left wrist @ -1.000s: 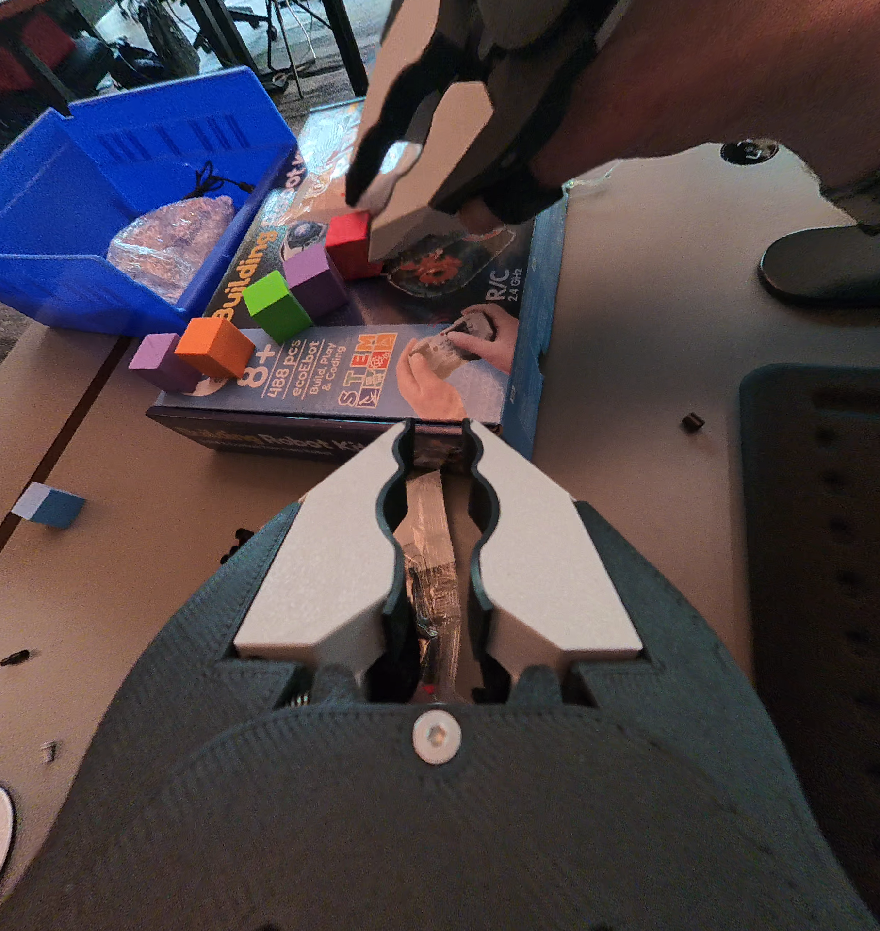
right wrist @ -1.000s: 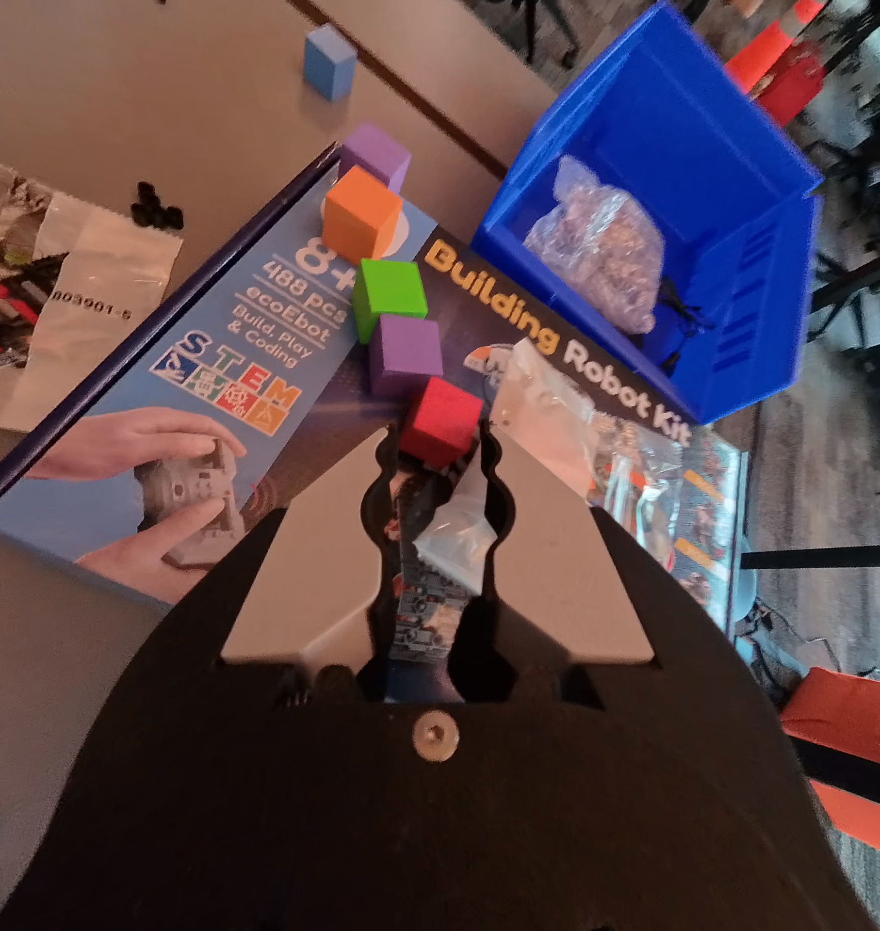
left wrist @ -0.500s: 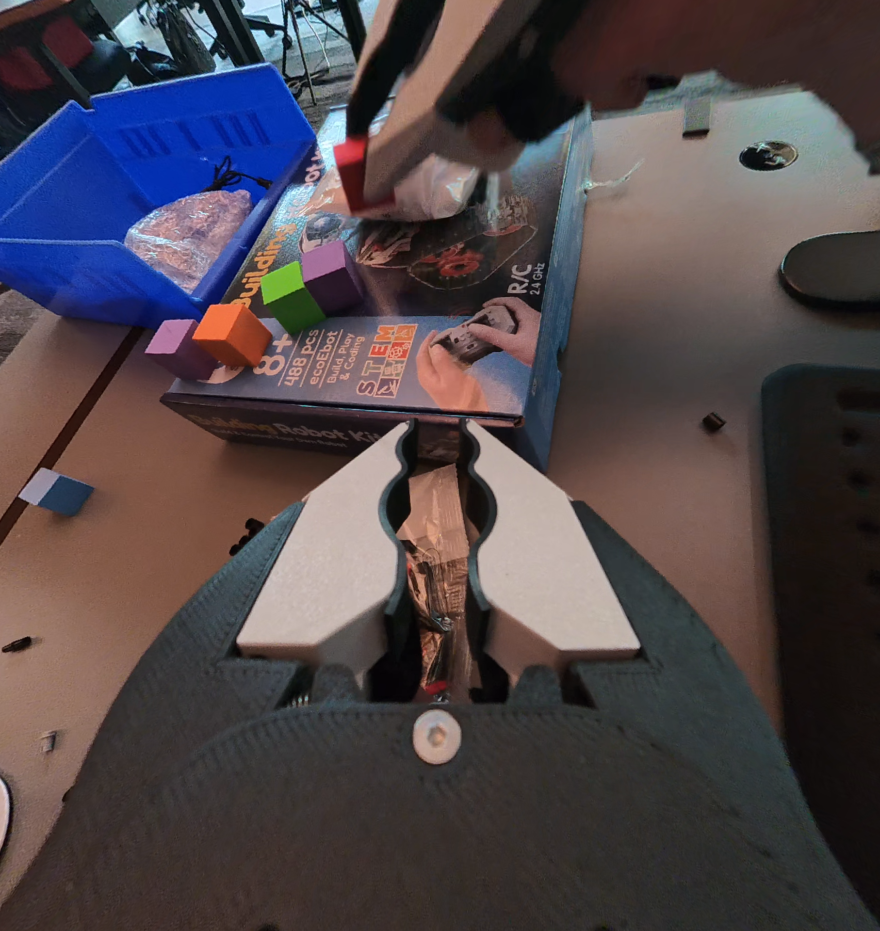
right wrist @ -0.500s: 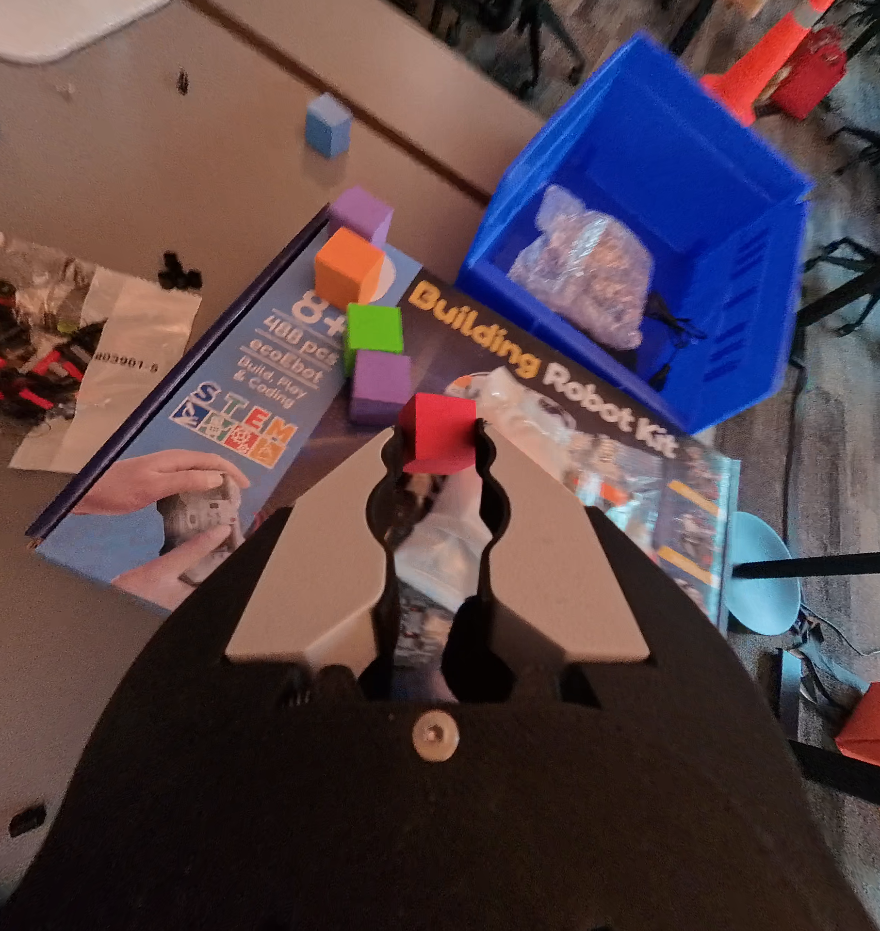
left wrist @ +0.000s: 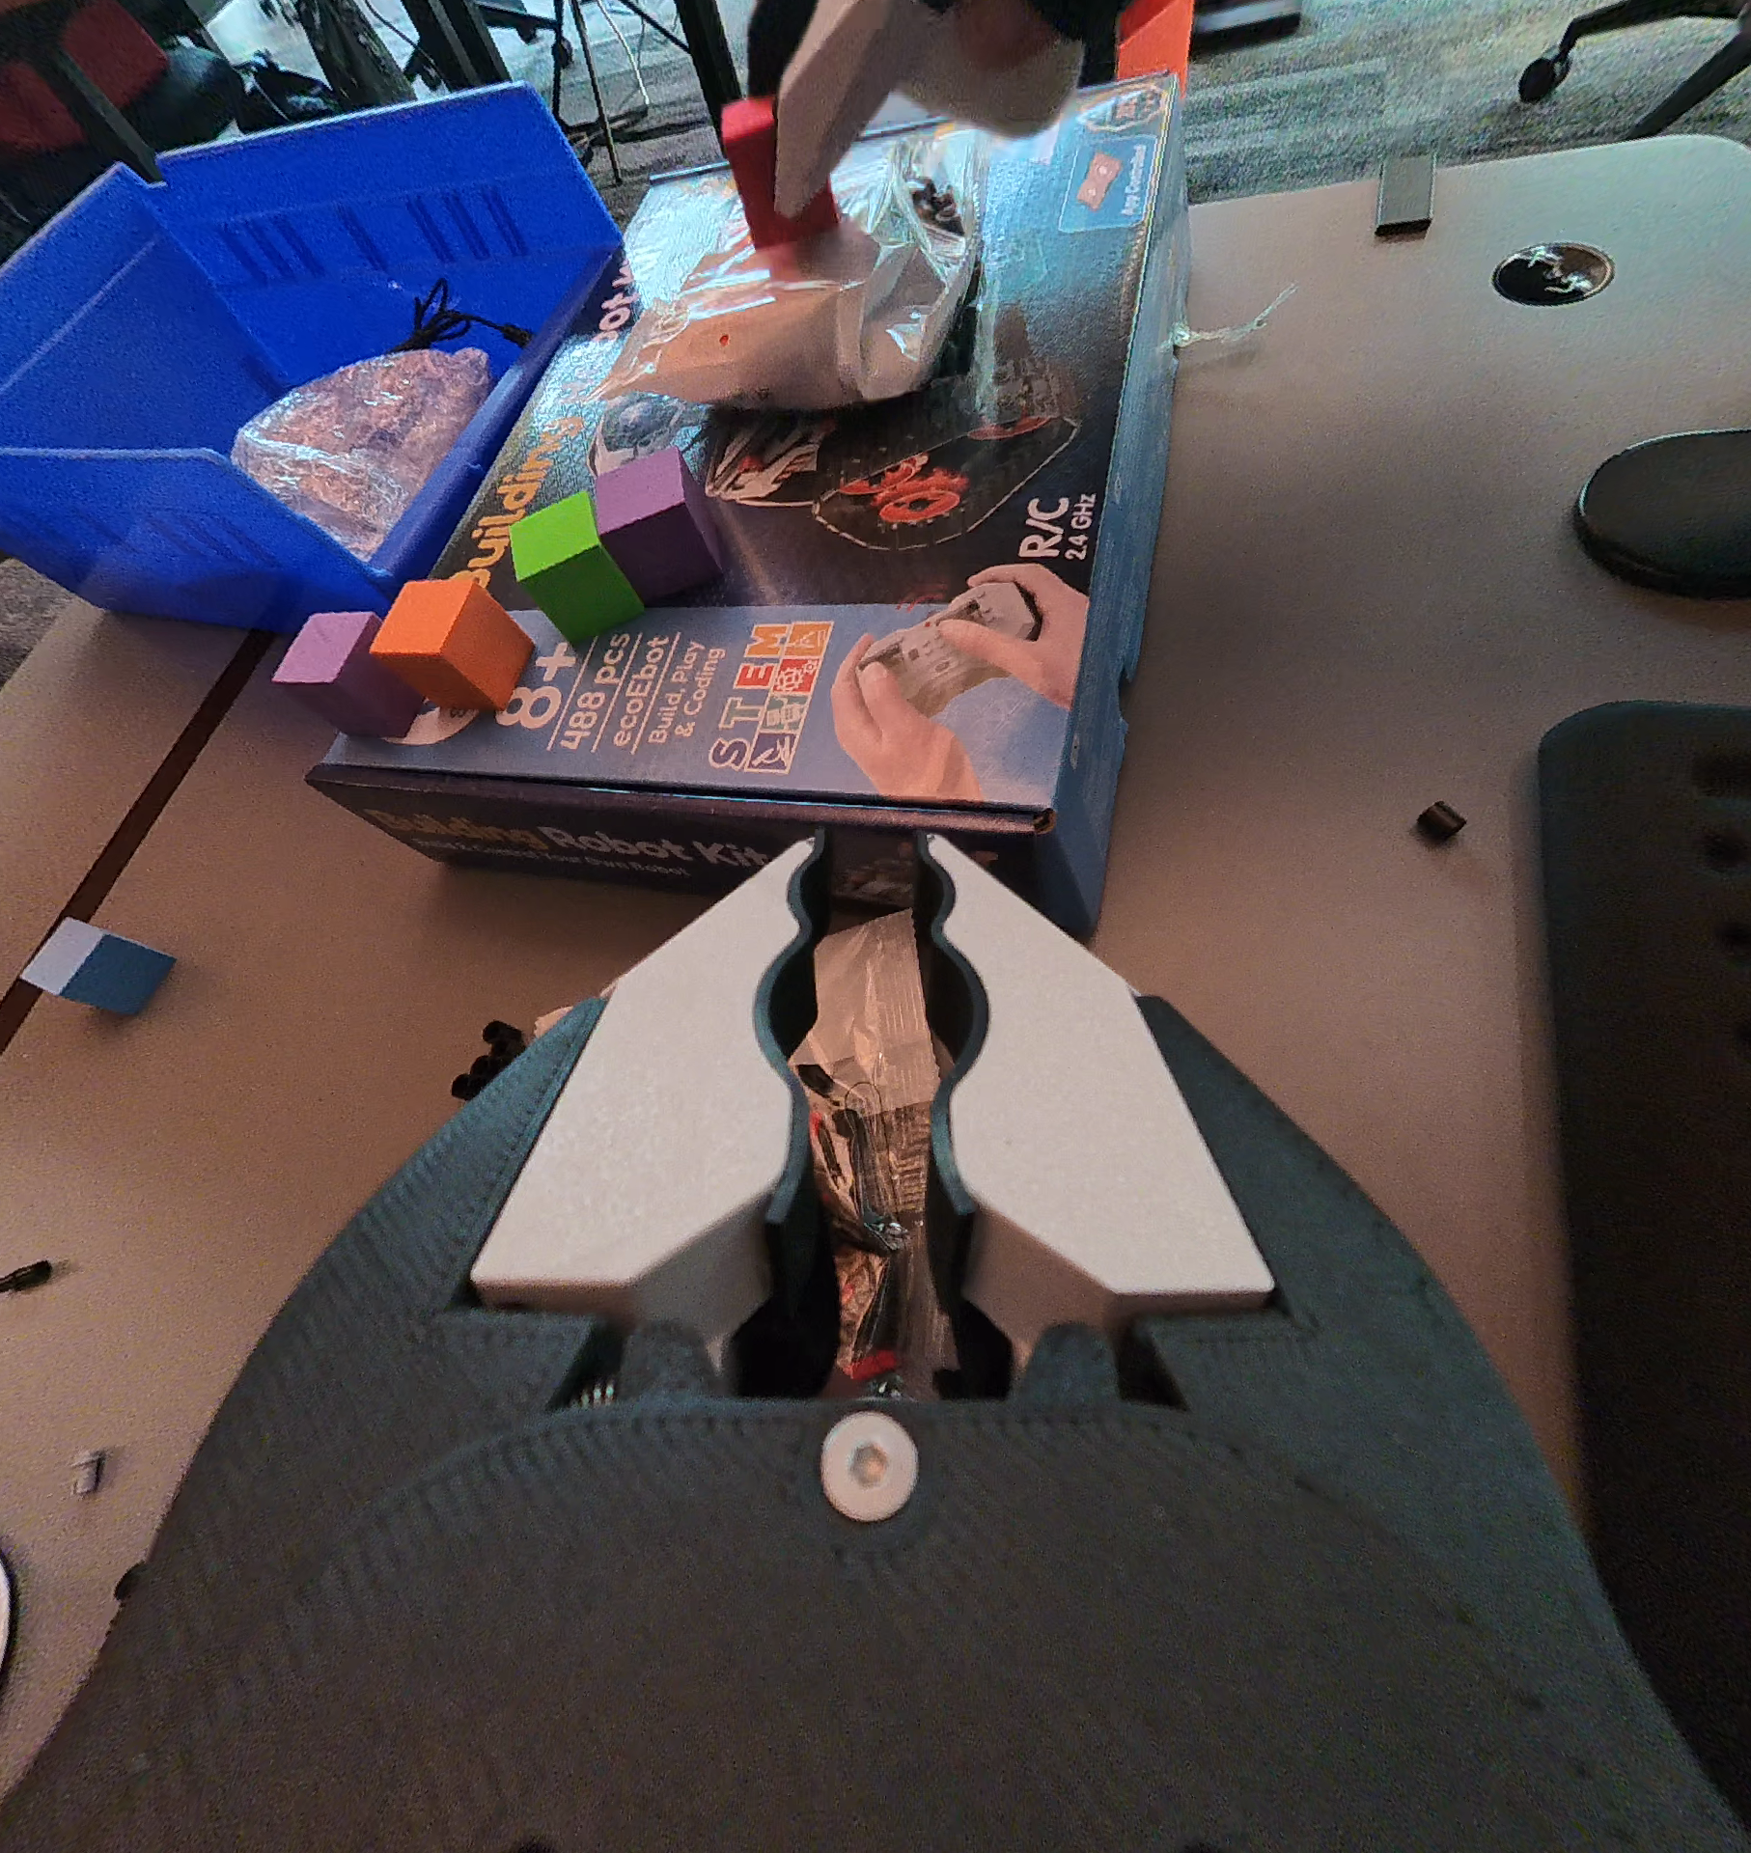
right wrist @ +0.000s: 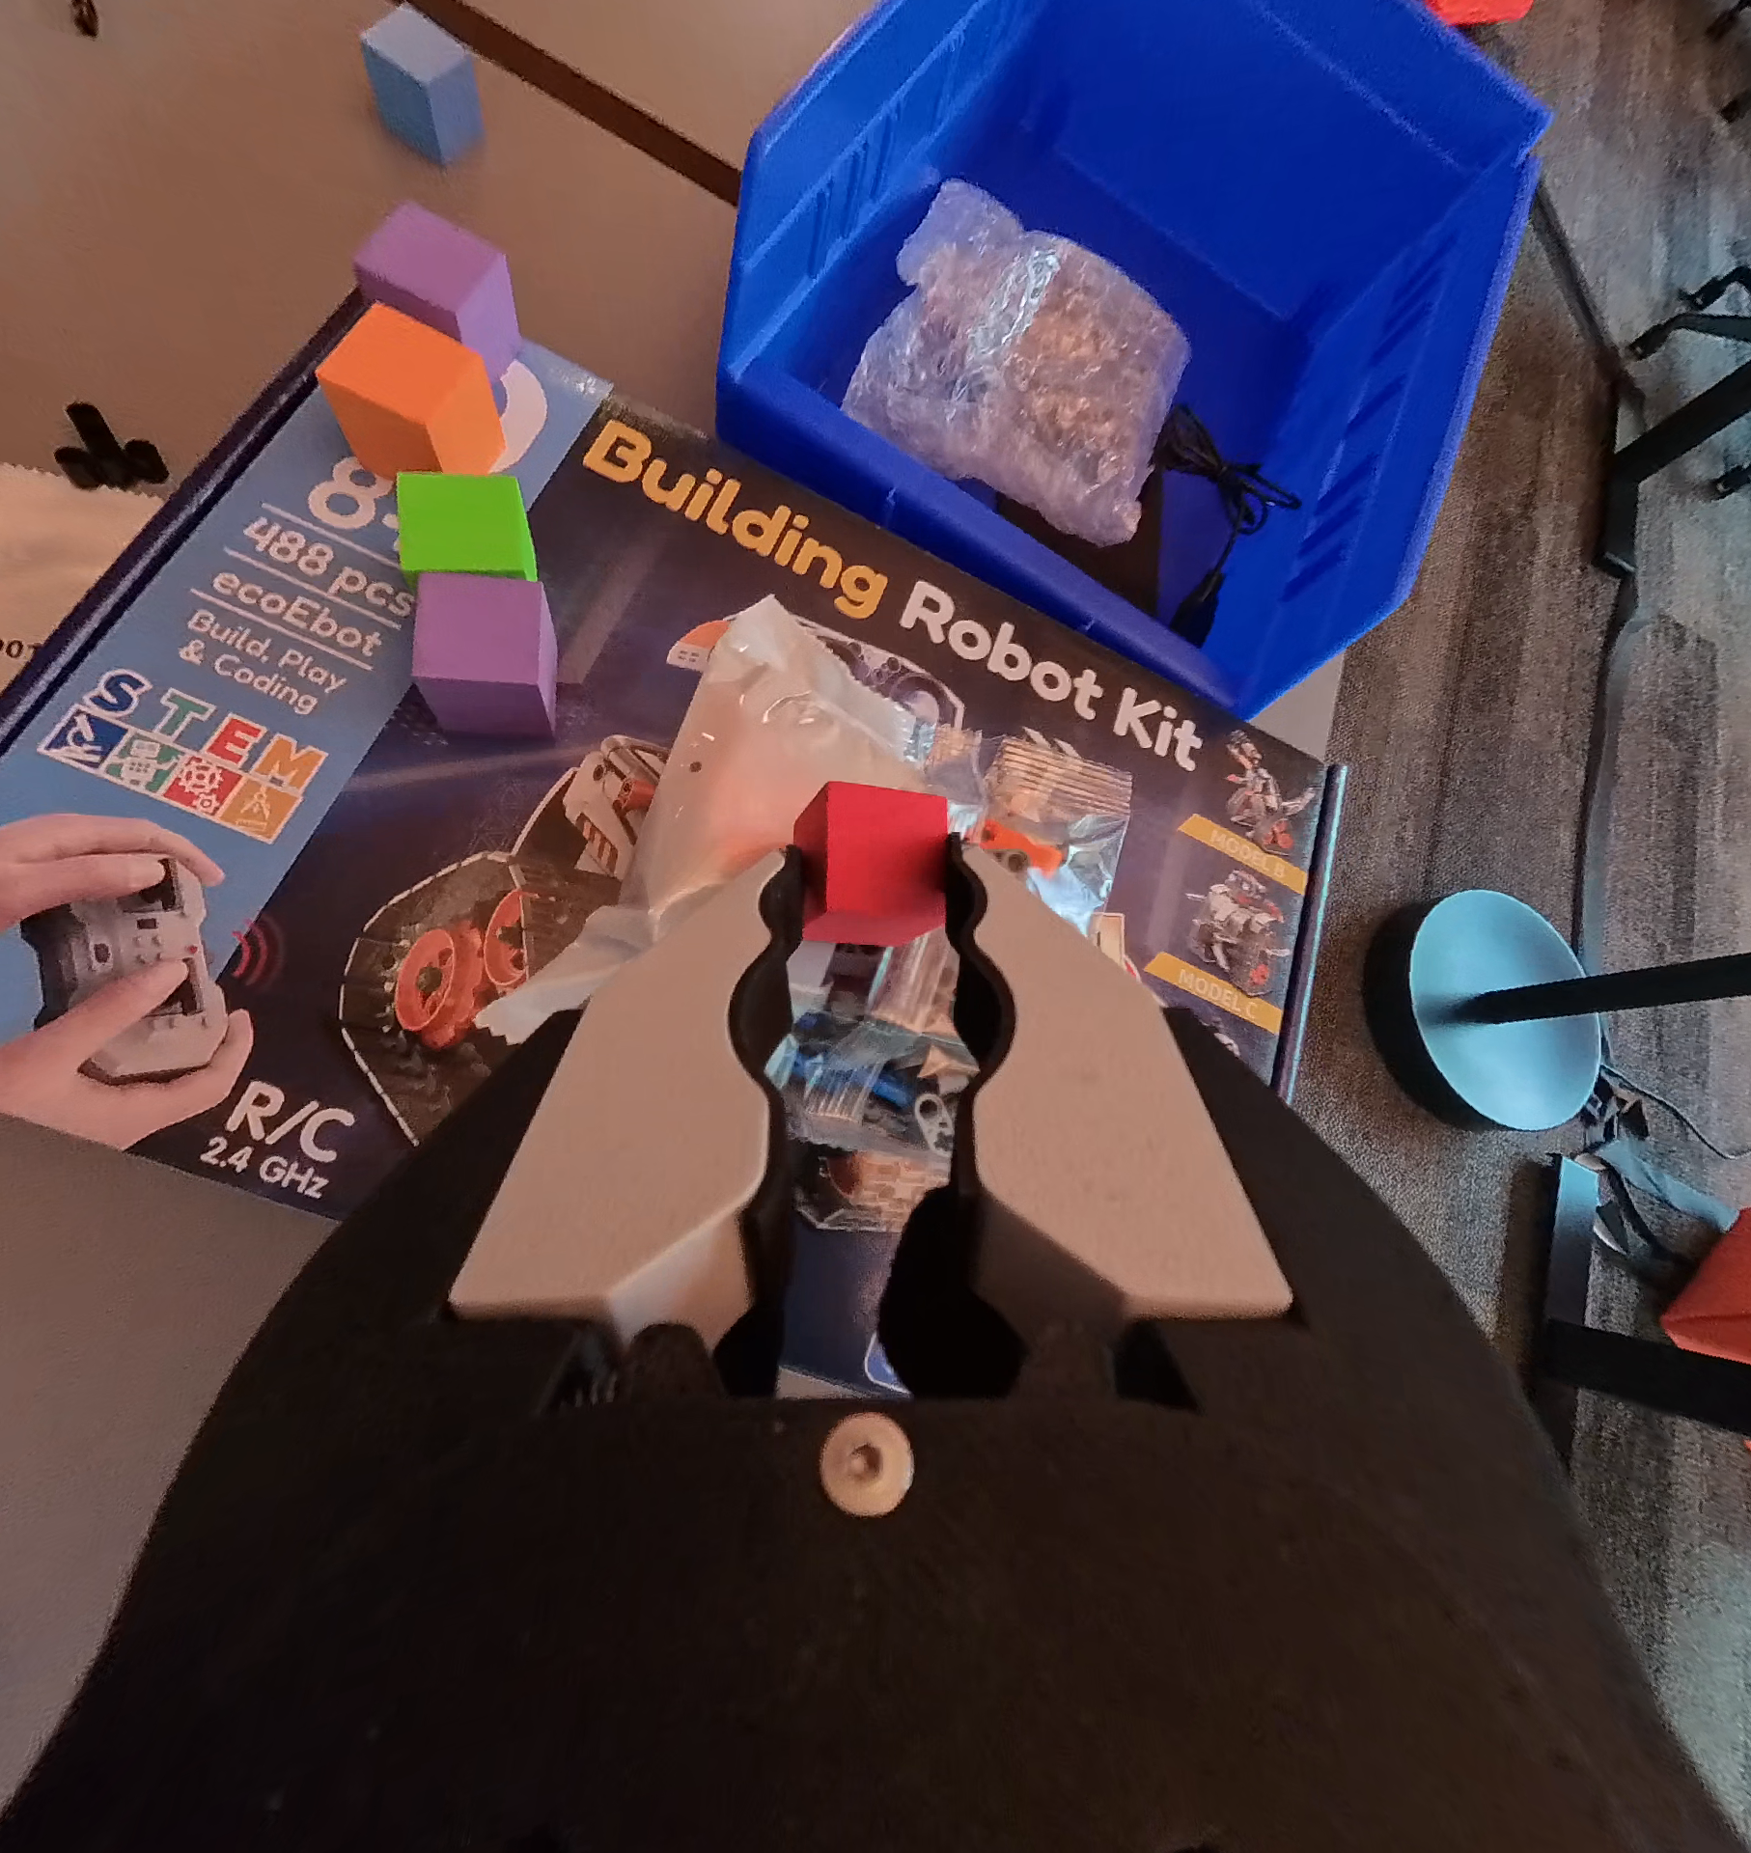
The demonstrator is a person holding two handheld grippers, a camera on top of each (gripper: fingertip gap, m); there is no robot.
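Right gripper [right wrist: 871, 864]: jaws closed on a red cube [right wrist: 877, 872], held at the fingertips above the clear parts bag [right wrist: 751, 762] that lies on the printed kit box [right wrist: 200, 1053], towards the box edge next to the blue bin [right wrist: 952, 481]. Left gripper [left wrist: 871, 872]: low over the desk [left wrist: 1303, 622] just short of the box's near edge, jaws narrowly parted with a second clear bag [left wrist: 877, 1013] in the gap; whether it is clamped cannot be told. Also on the box, in a row towards one corner: purple cube [right wrist: 485, 652], green cube [right wrist: 465, 526], orange cube [right wrist: 405, 391].
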